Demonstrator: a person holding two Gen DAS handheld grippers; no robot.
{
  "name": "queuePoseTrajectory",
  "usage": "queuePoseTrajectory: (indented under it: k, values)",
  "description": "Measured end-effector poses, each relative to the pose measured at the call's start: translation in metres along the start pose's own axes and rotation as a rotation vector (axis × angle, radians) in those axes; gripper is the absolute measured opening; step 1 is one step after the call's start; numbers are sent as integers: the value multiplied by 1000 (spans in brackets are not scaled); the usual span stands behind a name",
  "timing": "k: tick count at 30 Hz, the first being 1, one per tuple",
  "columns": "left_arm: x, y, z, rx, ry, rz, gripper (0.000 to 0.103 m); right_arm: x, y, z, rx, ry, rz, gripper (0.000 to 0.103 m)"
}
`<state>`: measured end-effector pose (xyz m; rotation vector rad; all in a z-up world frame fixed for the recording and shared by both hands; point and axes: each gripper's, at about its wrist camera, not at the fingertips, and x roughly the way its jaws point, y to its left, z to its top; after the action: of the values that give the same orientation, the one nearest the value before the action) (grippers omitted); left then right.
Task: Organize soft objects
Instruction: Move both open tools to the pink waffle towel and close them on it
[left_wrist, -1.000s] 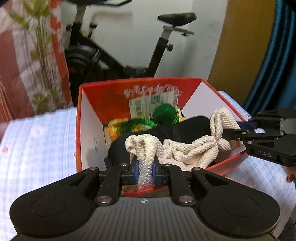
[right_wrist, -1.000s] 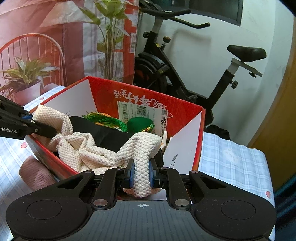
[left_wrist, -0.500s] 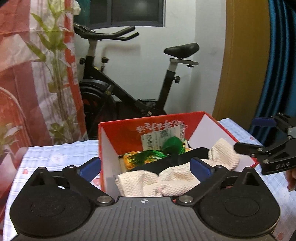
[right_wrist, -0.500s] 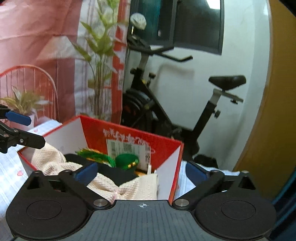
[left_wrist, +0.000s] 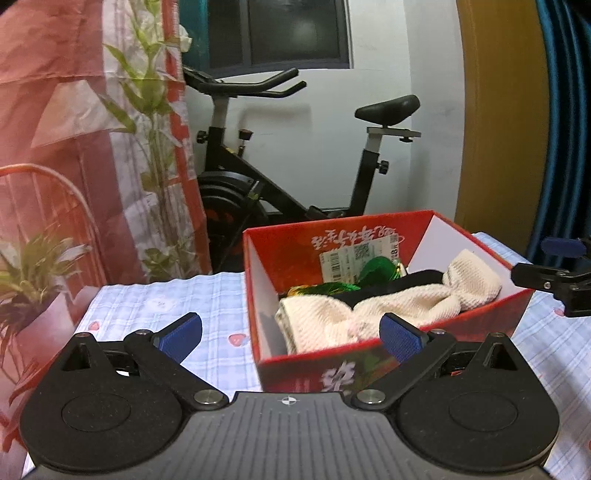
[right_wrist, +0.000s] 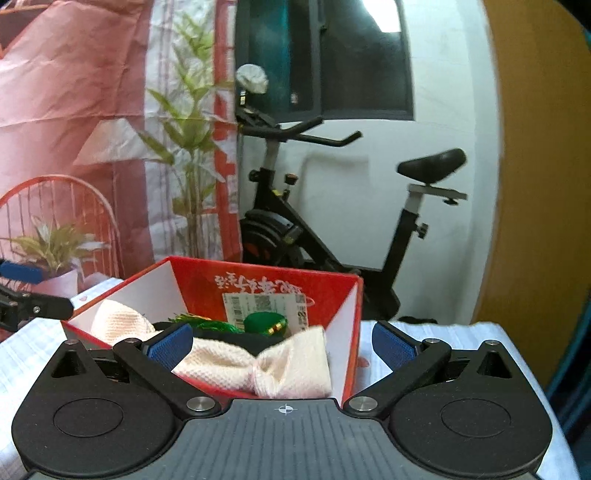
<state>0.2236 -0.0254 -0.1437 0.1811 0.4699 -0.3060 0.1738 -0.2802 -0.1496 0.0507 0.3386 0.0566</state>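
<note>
A red box (left_wrist: 391, 363) is sitting open-topped on a desk (left_wrist: 207, 306) covered in a pale checked cloth. Inside the box, a cream knitted cloth (left_wrist: 399, 306) is lying bunched across the near side, knotted in the middle like a bow, with one end resting against the box's right wall. A black cloth (left_wrist: 391, 282) is lying just behind it, and behind that, near the box's far wall, a shiny green bundle (left_wrist: 375, 269) is sitting below a white barcode label (left_wrist: 360, 254).

The left claw (left_wrist: 291, 336) is hovering in front of the box with its jaws spread wide, having just been opening, and nothing is between its blue pads (left_wrist: 181, 334). The right claw (right_wrist: 282, 345) is hovering at the box's right corner, its jaws also having just swung wide, gripping nothing; the cream cloth is lying beyond them, apart from both pads.

Behind the box, an exercise bike (left_wrist: 258, 192) is standing against a white wall. Left of the box, a red and white curtain (left_wrist: 74, 129) printed with plants is hanging.
</note>
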Motion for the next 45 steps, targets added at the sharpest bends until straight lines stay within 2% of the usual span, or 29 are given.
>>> queuePoseTrajectory:
  k: [8, 14, 24, 36, 45]
  values:
    - [-3, 4, -28, -31, 32, 14, 103, -16, -3, -34, 37, 23, 1, 103]
    - [9, 14, -51, -109, 96, 1, 103, -17, -8, -61, 67, 85, -17, 103]
    - [34, 17, -77, -130, 207, -6, 103, 3, -7, -96, 96, 197, -37, 103]
    - [58, 13, -95, -128, 303, 4, 103, 33, 2, -110, 75, 306, -55, 103]
    - [61, 18, -105, -165, 333, -13, 103, 45, 11, -119, 39, 358, -64, 103]
